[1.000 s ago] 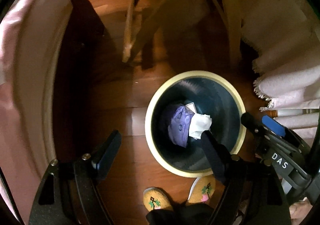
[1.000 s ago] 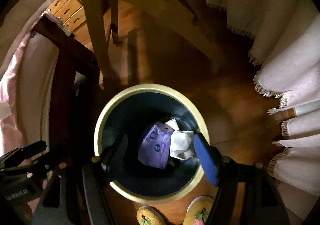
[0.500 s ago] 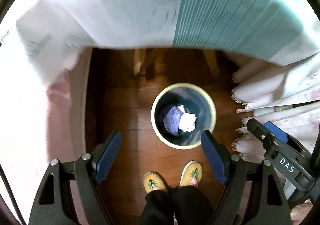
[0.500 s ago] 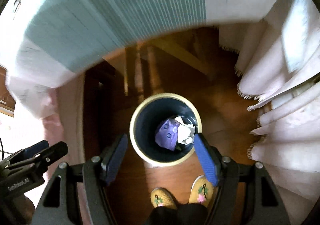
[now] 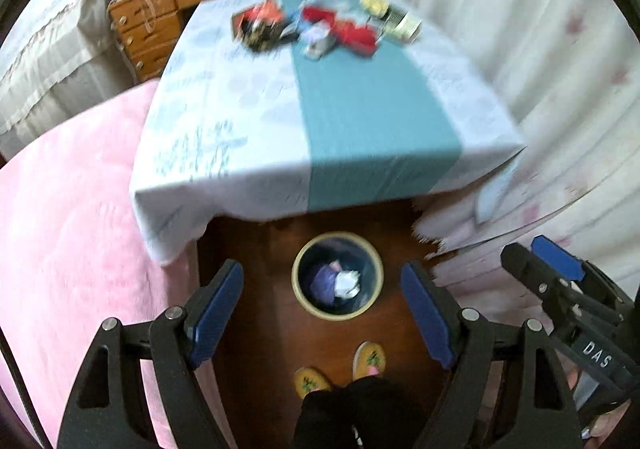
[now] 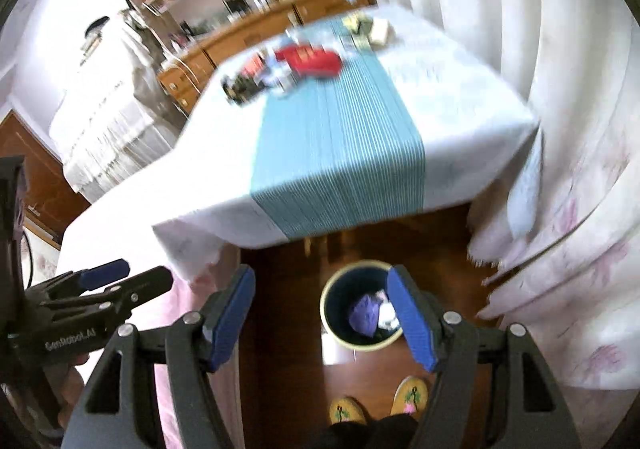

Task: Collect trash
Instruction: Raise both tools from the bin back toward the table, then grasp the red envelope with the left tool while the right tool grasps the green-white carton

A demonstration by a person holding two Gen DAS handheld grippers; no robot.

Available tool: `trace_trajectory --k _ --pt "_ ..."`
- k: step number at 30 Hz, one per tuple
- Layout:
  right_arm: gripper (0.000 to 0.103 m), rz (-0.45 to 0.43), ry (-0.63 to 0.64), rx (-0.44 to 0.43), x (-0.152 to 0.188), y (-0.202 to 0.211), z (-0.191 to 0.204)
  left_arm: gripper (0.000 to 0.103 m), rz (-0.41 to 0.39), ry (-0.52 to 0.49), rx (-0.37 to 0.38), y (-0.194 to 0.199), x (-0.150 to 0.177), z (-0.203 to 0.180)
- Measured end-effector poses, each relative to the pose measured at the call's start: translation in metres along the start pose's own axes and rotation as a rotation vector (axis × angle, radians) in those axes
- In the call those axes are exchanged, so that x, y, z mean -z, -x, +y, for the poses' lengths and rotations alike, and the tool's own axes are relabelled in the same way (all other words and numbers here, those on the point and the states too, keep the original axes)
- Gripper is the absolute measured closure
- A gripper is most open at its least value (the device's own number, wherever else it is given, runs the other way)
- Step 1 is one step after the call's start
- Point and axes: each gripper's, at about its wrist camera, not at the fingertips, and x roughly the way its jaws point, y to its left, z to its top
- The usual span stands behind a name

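- Big change from a second ago: both cameras were right down over the round dark bin with the cream rim, almost inside it. Now they've pulled way up, and the bin looks small on the brown wooden floor, just in front of the person's yellow embroidered slippers.
- Half a second ago the table edge was only a blur across the top of both views. Now the whole table with the white cloth and teal striped runner shows, standing just beyond the bin.
- The left gripper has its blue-padded jaws spread wide with nothing between them. Same for the right gripper: jaws apart, empty.
- The bin already holds a purple crumpled wrapper and a white scrunched paper, lying side by side at the bottom. Looks to me like that drop is done.
- What's left: a blurry pile of red, black and yellow packets at the far end of the table from the bin, on and around the runner. Too smeared to tell what each piece is.
- My guess is the next move is a reach across the table for that pile, well away from the bin.
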Motion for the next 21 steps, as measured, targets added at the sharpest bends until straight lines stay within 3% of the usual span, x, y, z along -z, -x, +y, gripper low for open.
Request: trace_trajectory --k 6,13,21 --pt "0.034 -0.115 0.024 0.025 -0.025 0.045 0.016 0.023 -0.066 -0.038 0.013 0.038 -0.033 -0.004" --pt "0.034 -0.21 0.049 0.06 -0.049 0.062 0.026 0.023 -0.192 -0.082 0.032 0.073 -0.063 -0.006" --pt "0.034 -0.24 0.086 0.098 -0.083 0.057 0.034 0.023 -0.202 -0.073 0.074 0.074 -0.1 -0.003"
